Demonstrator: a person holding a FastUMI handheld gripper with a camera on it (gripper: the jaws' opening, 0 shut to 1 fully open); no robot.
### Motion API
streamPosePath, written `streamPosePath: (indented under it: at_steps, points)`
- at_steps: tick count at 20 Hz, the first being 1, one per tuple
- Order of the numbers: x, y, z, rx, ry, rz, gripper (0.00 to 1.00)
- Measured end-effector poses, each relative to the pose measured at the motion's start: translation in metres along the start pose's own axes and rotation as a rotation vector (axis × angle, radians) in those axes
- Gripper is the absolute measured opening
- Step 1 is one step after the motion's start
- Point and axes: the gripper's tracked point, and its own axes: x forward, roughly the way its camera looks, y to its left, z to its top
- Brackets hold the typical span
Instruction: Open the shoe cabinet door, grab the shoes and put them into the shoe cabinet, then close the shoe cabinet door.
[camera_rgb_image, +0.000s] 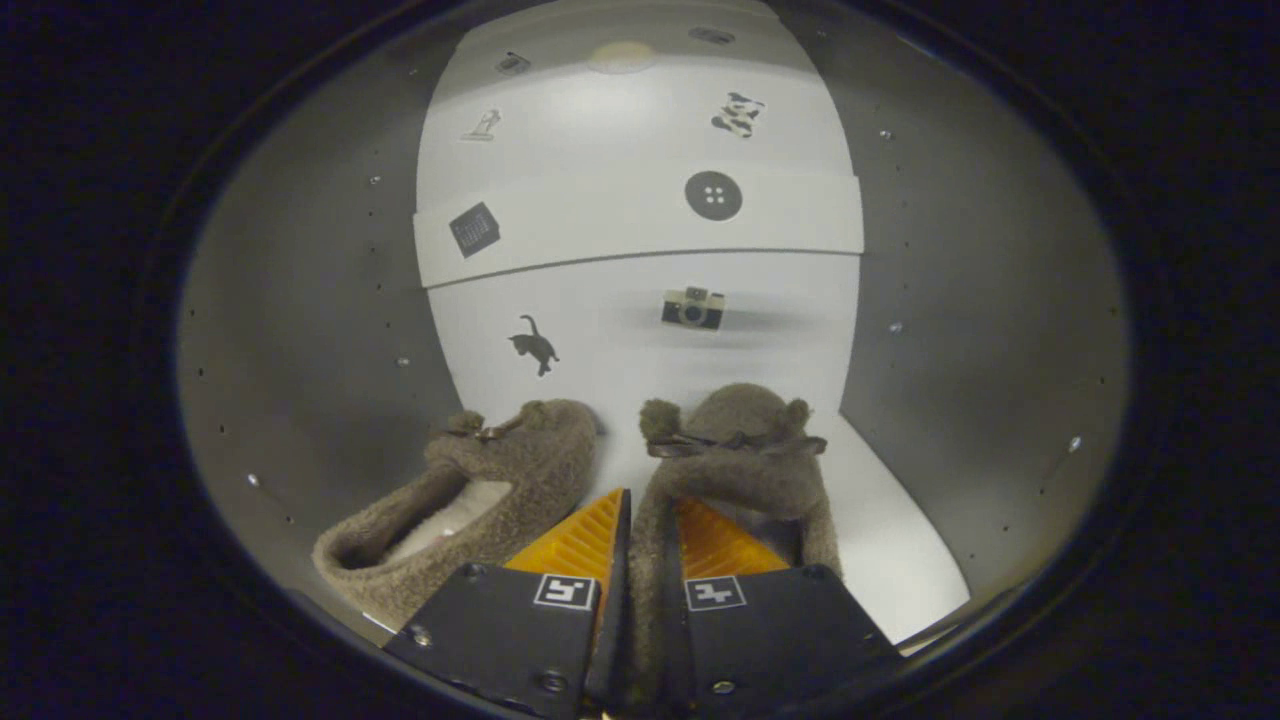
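Gripper (648, 545) pinched narrow on left wall of right slipper (735, 450), long axis straight ahead, toe toward cabinet back wall (640, 330); left slipper (470, 500) already beside it.

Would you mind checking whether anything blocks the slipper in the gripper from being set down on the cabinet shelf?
Nothing visible does. The gripper is shut on the side wall of the right slipper, already inside the cabinet. The left slipper lies beside it, and the shelf under and right of the held one is bare.
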Motion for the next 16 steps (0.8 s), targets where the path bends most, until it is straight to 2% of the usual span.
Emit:
streamPosePath:
  at_steps: [1, 3, 5, 7, 8, 11, 13, 16]
  points:
    - [-0.001, 0.008, 0.000, 0.007, 0.004, 0.027, 0.20]
    - [-0.008, 0.016, 0.008, 0.005, -0.015, 0.035, 0.27]
    - [-0.016, 0.022, 0.016, -0.005, -0.047, 0.025, 0.44]
    - [-0.023, 0.019, 0.018, -0.034, -0.046, -0.012, 0.73]
    - [-0.026, 0.020, 0.016, -0.051, -0.034, -0.017, 0.78]
    - [-0.034, 0.006, 0.018, -0.068, -0.037, -0.078, 0.78]
    - [-0.037, -0.001, 0.008, -0.096, 0.018, -0.104, 0.78]
    - [-0.041, -0.016, -0.001, -0.200, 0.071, -0.152, 0.79]
